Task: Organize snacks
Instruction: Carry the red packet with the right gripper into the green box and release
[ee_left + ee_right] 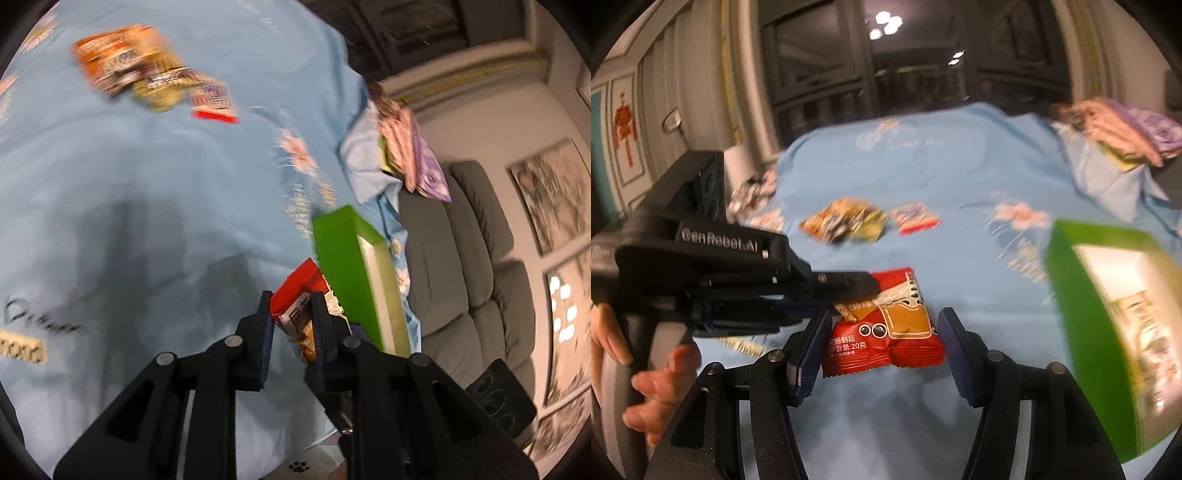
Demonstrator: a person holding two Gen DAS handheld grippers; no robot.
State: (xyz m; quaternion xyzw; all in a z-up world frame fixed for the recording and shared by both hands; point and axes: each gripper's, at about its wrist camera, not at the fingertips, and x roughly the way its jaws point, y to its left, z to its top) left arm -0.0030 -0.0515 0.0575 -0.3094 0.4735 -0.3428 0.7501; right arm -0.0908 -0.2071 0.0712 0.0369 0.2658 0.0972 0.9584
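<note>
A red snack packet (886,325) is held just above the light blue bedspread (942,166). My left gripper (291,314) is shut on its edge; the packet shows between its fingers in the left wrist view (295,299). My right gripper (882,339) is open, its fingers on either side of the packet and apart from it. A green box (1108,314) stands open at the right; it also shows in the left wrist view (351,273). Further back lie orange and yellow packets (842,219) and a red-and-white packet (916,218), also in the left wrist view (125,62).
Folded pink and purple cloths (1126,129) lie at the far right of the bed. A grey sofa (472,258) stands beside the bed. More small wrappers (753,195) lie at the bed's left edge. Dark windows are behind.
</note>
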